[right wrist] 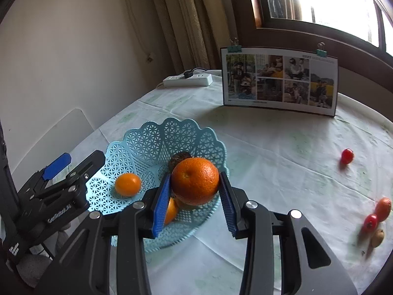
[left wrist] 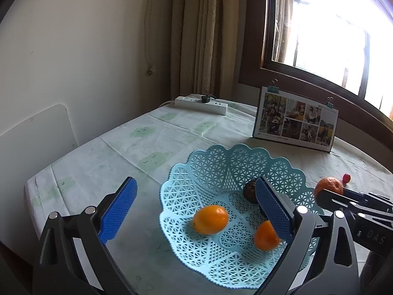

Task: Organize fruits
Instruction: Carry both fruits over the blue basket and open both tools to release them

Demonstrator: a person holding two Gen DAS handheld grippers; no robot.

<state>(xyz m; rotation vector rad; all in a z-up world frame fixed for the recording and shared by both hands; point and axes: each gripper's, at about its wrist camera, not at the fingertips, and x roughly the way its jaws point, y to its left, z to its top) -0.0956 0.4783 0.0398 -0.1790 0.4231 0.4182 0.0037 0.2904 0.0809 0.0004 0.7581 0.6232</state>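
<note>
Left wrist view: looking down at a pale blue lattice basket (left wrist: pixel 216 169) with scalloped rim, sitting on a tablecloth (left wrist: pixel 122 152) printed with faint green clouds. Left gripper (left wrist: pixel 196 206) spread wide, nothing between the blue pads (left wrist: pixel 118 209); one finger outside the basket's near-left rim, the other over the basket's interior. Inside the basket, an oval kumquat (left wrist: pixel 210 219), glossy orange, long axis roughly level across the frame, slightly tilted. Nearer the basket's right side, a second small orange fruit (left wrist: pixel 265 236), partly hidden behind the pad. Deeper in, against the basket's far wall, a dark brown round fruit (left wrist: pixel 250 191), dull and rough-skinned. Just past the basket's right rim, a large orange (left wrist: pixel 329 184) above the dark frame of the right gripper, and a small red fruit (left wrist: pixel 346 177) on the cloth beyond it. Right wrist view: right gripper (right wrist: pixel 195 191) clamped on the large orange (right wrist: pixel 195 180), pads touching both flanks; round, pebbled skin, stem dimple turned up and toward the camera, held above the basket's (right wrist: pixel 147 142) near-right part. Below it, the dark fruit (right wrist: pixel 178 158) and the half-hidden small orange fruit (right wrist: pixel 170 210); kumquat (right wrist: pixel 127 184) at the basket's left floor. Well to the right of the basket, loose on the cloth: one red fruit (right wrist: pixel 347 156) alone, then a cluster of an orange oval (right wrist: pixel 383 209), a red one (right wrist: pixel 370 222) and a tan one (right wrist: pixel 377 238), blurred. Behind the basket, a clipped photo board (right wrist: pixel 280 81) and a white power strip (right wrist: pixel 188 80).
</note>
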